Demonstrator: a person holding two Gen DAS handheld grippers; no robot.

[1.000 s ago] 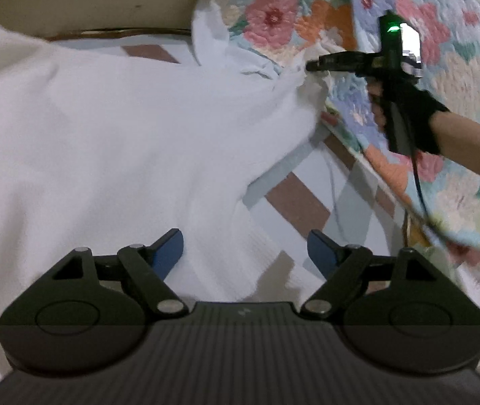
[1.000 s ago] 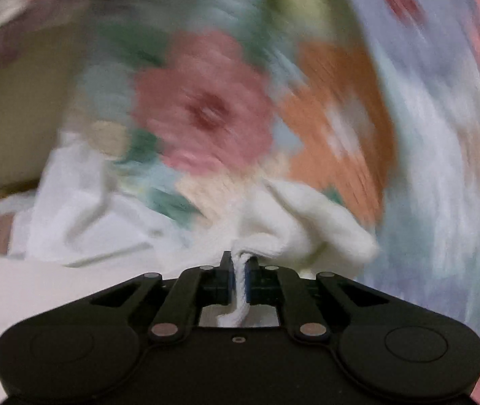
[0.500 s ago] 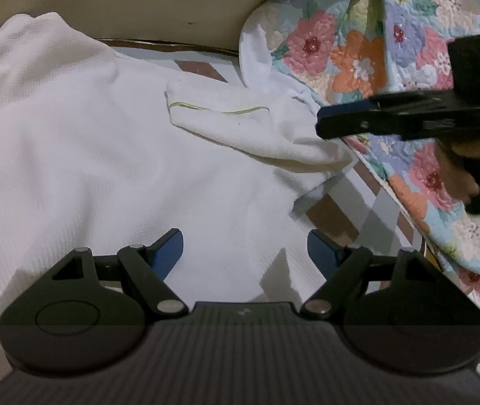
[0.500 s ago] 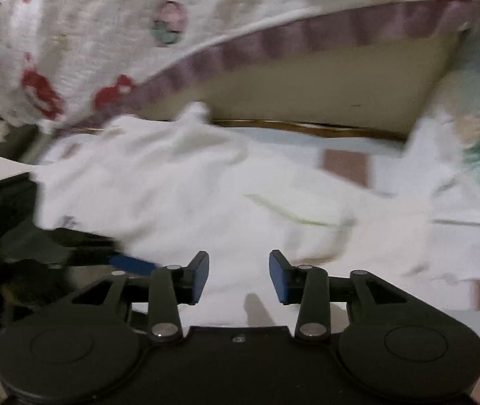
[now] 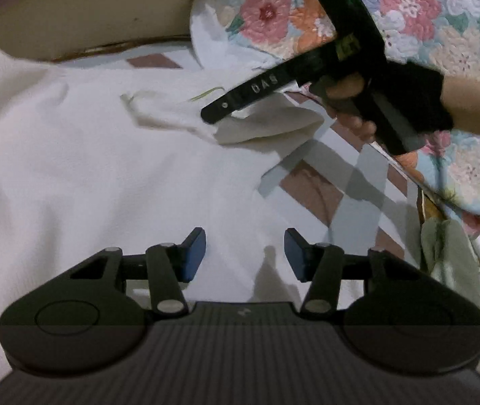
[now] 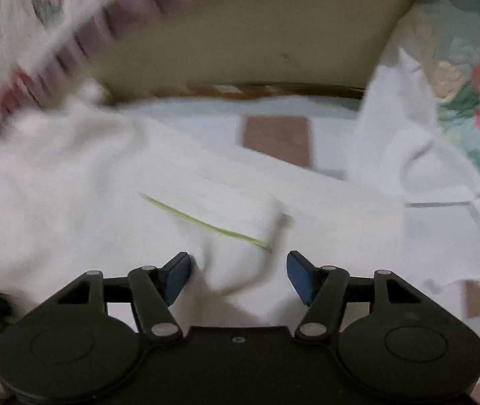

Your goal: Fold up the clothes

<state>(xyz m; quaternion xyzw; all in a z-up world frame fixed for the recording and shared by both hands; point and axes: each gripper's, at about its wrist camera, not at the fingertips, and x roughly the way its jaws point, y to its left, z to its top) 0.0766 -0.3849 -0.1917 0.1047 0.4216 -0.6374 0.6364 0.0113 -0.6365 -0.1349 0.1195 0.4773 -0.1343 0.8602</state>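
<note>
Both claws gape above white garment (image 5: 88, 168), sleeve (image 6: 226, 216) folded.

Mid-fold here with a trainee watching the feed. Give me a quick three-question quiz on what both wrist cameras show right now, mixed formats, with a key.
1. True or false: the left gripper has its jaws clamped on the white textured knit garment.
2. Multiple choice: the folded-over white sleeve with the thin green line lies
A. on top of the garment, just ahead of the right gripper
B. on the floral quilted blanket
C. pinched between the right gripper's jaws
3. Fill in: the bed sheet under the garment is pale with ______ rectangular patches.

Key: 1 false, both jaws stand apart with nothing between them; 2 A; 3 brown.
</note>
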